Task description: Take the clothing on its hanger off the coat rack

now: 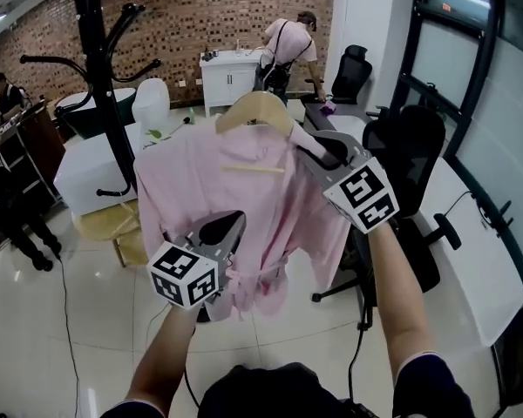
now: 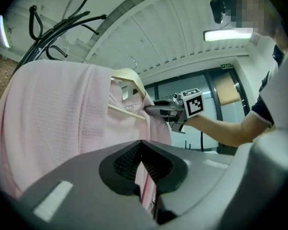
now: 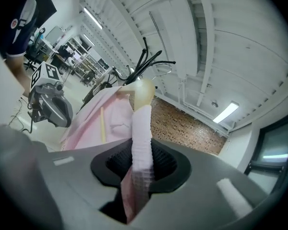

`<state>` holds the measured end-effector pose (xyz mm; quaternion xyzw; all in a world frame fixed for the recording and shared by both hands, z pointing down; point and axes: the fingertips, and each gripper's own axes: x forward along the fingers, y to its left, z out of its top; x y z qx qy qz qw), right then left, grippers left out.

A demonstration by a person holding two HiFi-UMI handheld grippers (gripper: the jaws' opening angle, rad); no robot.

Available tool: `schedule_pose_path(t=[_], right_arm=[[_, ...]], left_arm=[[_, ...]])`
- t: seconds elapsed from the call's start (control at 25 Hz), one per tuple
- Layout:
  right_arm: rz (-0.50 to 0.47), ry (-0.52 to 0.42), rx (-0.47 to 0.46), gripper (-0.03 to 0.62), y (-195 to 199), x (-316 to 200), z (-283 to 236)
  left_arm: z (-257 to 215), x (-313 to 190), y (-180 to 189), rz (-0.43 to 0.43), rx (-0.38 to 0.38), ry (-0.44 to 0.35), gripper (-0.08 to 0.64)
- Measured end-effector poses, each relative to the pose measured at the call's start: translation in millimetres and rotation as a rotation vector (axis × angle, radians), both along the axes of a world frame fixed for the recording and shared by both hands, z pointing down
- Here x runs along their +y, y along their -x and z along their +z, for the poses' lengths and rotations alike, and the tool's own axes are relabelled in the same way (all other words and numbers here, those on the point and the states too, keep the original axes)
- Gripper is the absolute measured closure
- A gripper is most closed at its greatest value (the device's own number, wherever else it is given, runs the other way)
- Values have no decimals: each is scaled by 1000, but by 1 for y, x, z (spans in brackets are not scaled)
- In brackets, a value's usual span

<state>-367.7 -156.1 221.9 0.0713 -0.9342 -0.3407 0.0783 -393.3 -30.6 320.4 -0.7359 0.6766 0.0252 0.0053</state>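
Note:
A pink garment (image 1: pixel 209 177) hangs on a wooden hanger (image 1: pixel 257 107) in the air to the right of the black coat rack (image 1: pixel 100 59), clear of its hooks. My right gripper (image 1: pixel 318 151) is shut on the hanger's right arm, with the garment's shoulder wrapped over it (image 3: pixel 140 143). My left gripper (image 1: pixel 227 233) is shut on the garment's lower part, and pink cloth shows between its jaws (image 2: pixel 143 169). In the left gripper view the garment (image 2: pixel 53 114) fills the left side, with the hanger (image 2: pixel 132 80) and the right gripper (image 2: pixel 156 110) beyond it. The rack's hooks (image 3: pixel 149 63) stand behind the hanger (image 3: pixel 144 92).
A black office chair (image 1: pixel 410 146) stands close on the right beside a white desk (image 1: pixel 479 259). Low white tables (image 1: pixel 91 168) sit behind the rack's base. A person (image 1: pixel 288 50) stands at a white cabinet (image 1: pixel 231 77) at the back, and others are at the far left.

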Motion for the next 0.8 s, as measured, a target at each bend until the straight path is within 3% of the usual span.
schedule_pose_path(t=[0.12,0.32,0.6,0.8], right_arm=[[58,-5,-11,497,-46,-15,1],[134,-11,-21,496,-89,-20,-1],[237,-27,-22,495,-232,-53,-1],[331,-33,1,495,-269,-66,2]], left_arm=[[1,-19,-37,63,-7,4,548],[-2,-37,-64,138,2,-2,548],[2,-82,-197,245,9,7,548],[5,-96,-225,324,23,6,548]])
